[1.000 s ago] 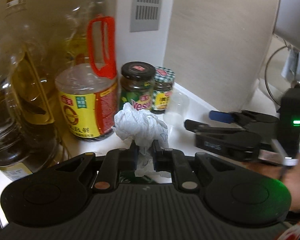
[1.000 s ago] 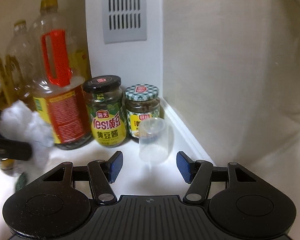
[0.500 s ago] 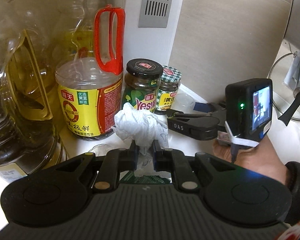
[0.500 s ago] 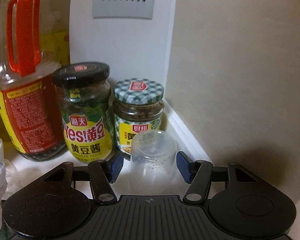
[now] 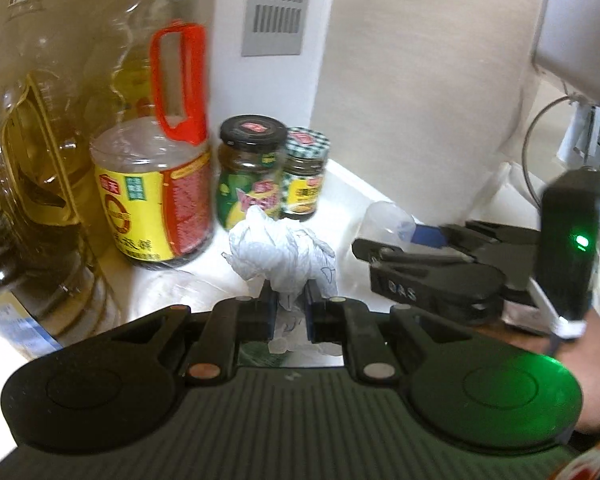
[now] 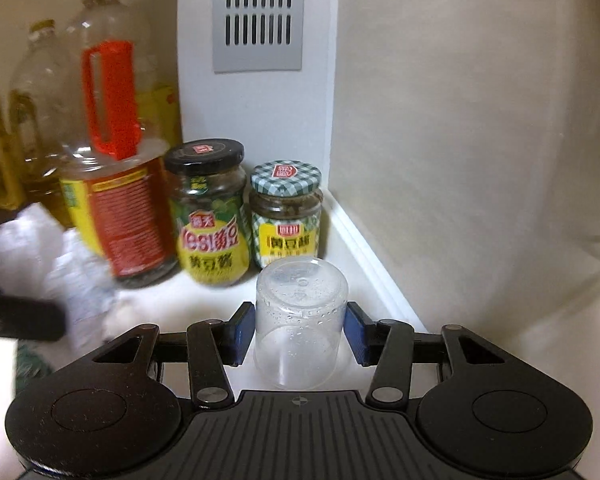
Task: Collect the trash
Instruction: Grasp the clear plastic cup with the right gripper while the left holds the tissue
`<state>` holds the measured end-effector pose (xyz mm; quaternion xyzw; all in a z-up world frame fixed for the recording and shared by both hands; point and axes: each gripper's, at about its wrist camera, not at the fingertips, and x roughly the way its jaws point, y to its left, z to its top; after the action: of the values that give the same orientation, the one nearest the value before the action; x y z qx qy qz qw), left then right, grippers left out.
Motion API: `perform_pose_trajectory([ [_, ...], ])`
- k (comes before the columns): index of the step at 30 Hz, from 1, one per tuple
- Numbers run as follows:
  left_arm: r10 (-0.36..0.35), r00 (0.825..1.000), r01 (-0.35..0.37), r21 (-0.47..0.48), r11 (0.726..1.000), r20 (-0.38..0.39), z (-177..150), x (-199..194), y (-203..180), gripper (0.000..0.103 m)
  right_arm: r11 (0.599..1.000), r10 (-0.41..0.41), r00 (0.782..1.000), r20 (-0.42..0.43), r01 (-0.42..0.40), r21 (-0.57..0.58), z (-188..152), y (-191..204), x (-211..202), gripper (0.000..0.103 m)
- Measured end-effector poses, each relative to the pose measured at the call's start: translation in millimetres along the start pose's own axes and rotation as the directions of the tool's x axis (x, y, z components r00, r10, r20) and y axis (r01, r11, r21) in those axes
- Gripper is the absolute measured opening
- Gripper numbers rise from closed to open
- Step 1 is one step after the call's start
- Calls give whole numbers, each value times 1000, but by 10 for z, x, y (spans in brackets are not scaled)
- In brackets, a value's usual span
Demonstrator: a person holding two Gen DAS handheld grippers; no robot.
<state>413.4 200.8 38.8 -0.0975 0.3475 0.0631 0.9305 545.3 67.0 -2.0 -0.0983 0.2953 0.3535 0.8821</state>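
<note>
Clear plastic cup (image 6: 300, 328), upside down on the white counter (image 6: 364, 264), sits squarely between the right gripper (image 6: 299, 334) pads; jaws closing, not yet visibly pressing. Cup's axis upright, just before the two jars. Left gripper (image 5: 291, 312) is clamped tight on crumpled white paper (image 5: 280, 252).

Dim, motion blur, fisheye edges.

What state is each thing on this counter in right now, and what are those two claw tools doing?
Crumpled tissue: pinched in the left gripper, which is shut.
Clear plastic cup: upside down, between the right gripper's closing jaws.
Black-lidded jar: upright, lid on.
Checked-lid jar: upright, lid on.
Red-handled oil bottle: upright, nearly empty.
</note>
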Motion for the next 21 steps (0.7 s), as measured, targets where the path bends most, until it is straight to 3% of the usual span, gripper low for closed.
perform_pose_trajectory([
  [14,53,999,-52,-70,996,7,-525,-523,-687,12,995,96,995,-40,-96,7,-473,-416,-1074,48],
  [21,3,1000,-3,-70,998,-3,-831,-857,-867,12,994,105,993,-49,-103,42,-739,-419,-1630,48],
])
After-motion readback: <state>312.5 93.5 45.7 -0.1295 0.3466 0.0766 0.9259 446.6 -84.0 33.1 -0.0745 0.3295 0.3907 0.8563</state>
